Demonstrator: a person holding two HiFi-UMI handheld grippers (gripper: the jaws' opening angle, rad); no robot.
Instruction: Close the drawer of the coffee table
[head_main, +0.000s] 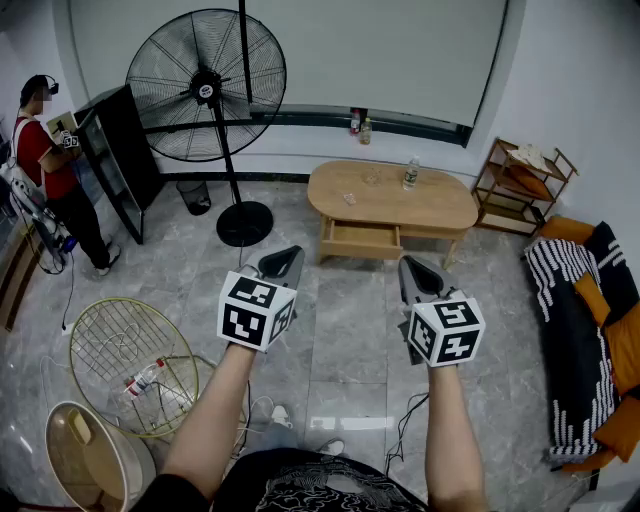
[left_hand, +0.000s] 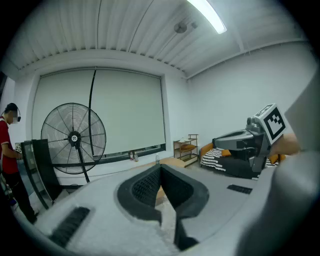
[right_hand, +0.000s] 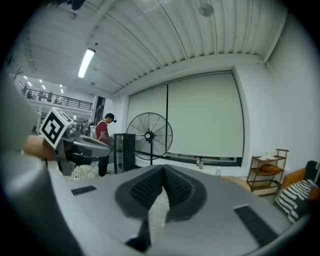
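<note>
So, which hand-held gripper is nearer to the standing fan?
Left. The left hand-held gripper is just short of the fan's base; the right hand-held gripper is farther right.

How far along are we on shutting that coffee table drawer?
Nothing done yet: the drawer of the coffee table stands pulled out. In hand: nothing; the left gripper and right gripper are both shut and empty, well short of the table. Left: approach, set a gripper against the drawer front and push it in.

Open floor (head_main: 345, 300) leads to the drawer (head_main: 360, 238); fan (head_main: 207, 88) stands left.
</note>
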